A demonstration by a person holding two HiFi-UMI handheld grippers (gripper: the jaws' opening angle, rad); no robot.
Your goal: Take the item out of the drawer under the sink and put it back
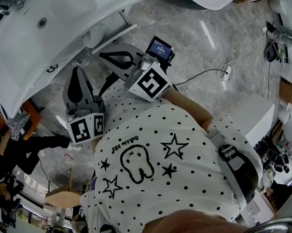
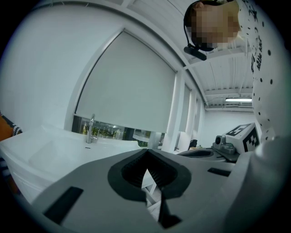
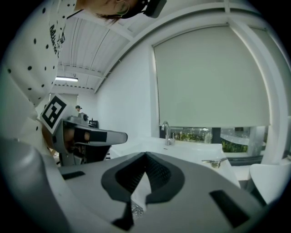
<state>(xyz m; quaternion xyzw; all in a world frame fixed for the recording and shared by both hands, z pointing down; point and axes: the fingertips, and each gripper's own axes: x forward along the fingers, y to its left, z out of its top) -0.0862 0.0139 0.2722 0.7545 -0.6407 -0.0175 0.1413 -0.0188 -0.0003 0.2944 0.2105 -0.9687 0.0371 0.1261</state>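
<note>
Two hand-held grippers, both shut and empty, raised side by side in front of a person in a white dotted shirt (image 1: 152, 152); seen from overhead. Left gripper (image 1: 78, 72): jaws closed tip against tip, nothing between them, tips directed toward the rim of the white sink (image 1: 32, 51). Right gripper (image 1: 103, 55): jaws likewise pressed together with nothing held, body near the left gripper but apart from it, tips also toward the sink. Grey marbled floor (image 1: 205, 33) below, crossed by a thin black cable (image 1: 197, 75).

Left gripper view: closed left gripper (image 2: 146, 154) in the foreground; sink (image 2: 50, 152) and its faucet (image 2: 91, 129) ahead and to the left, beneath a drawn window blind (image 2: 127, 86); right gripper (image 2: 183, 153) at the right.

Right gripper view: closed right gripper (image 3: 145, 158) in the foreground; left gripper (image 3: 121, 135) at the left; sink (image 3: 195, 154) with faucet (image 3: 166, 132) ahead, blind (image 3: 209, 77) above.

Item and drawer of the task: not to be made out in any view.
</note>
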